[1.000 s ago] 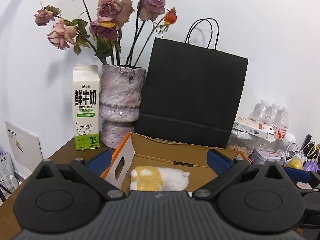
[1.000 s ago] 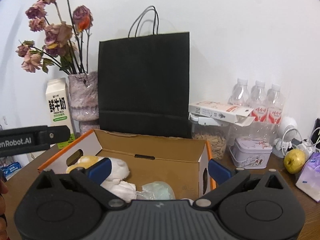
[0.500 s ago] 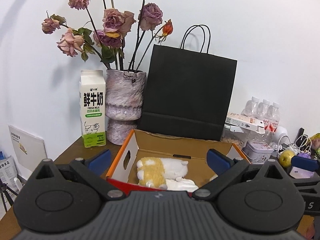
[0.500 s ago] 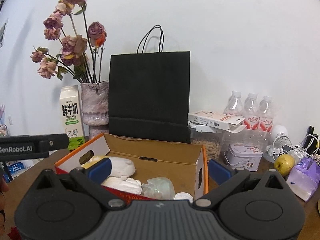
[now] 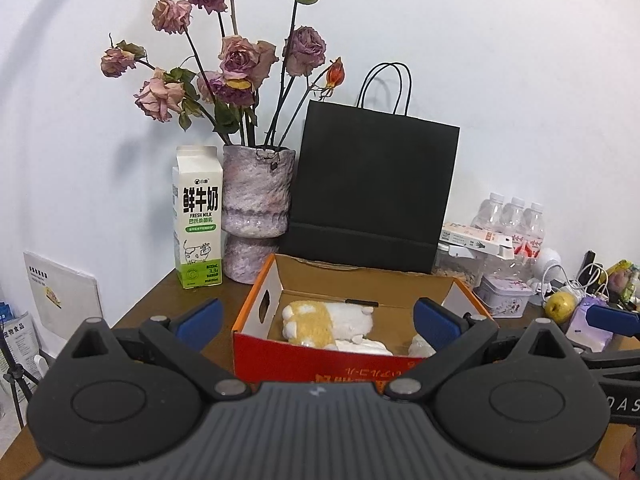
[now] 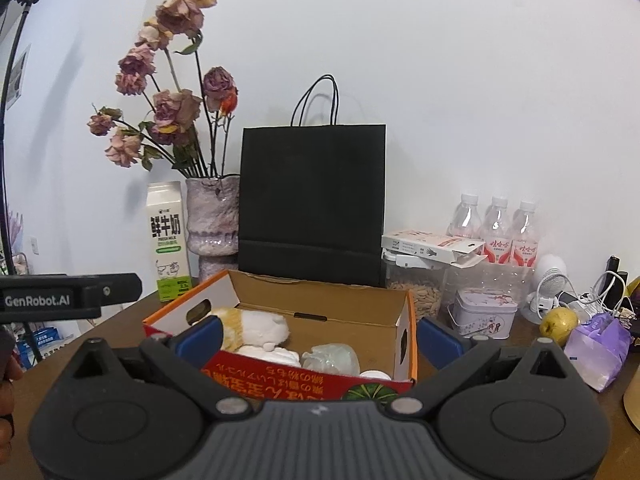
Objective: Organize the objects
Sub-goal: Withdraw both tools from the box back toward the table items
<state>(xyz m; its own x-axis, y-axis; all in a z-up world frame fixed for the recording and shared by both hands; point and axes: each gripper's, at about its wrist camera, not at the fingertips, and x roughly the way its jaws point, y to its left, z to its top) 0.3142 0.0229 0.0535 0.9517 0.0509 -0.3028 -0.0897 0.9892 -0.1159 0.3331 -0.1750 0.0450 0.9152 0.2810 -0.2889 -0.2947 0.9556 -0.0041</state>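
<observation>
An open cardboard box [image 5: 256,340] with a red front and orange rim stands on the brown table; its red front [image 6: 304,376] also faces the right wrist view. Inside lie a yellow-and-white plush toy [image 5: 324,320], white soft items [image 6: 276,356] and a crumpled clear plastic piece [image 6: 332,358]. My left gripper [image 5: 318,320] is open and empty, held back from the box's front. My right gripper [image 6: 318,338] is open and empty too, in front of the box. The left gripper's body shows at the left edge of the right wrist view.
Behind the box stand a black paper bag [image 5: 372,200], a vase of dried roses [image 5: 256,212] and a milk carton [image 5: 198,216]. To the right are water bottles [image 6: 496,224], a jar of seeds [image 6: 416,292], a tin [image 6: 486,312], a pear [image 6: 558,320] and a purple pouch [image 6: 598,344].
Both grippers have drawn back and up from the box; its red front now shows in both views. Both stay open and empty.
</observation>
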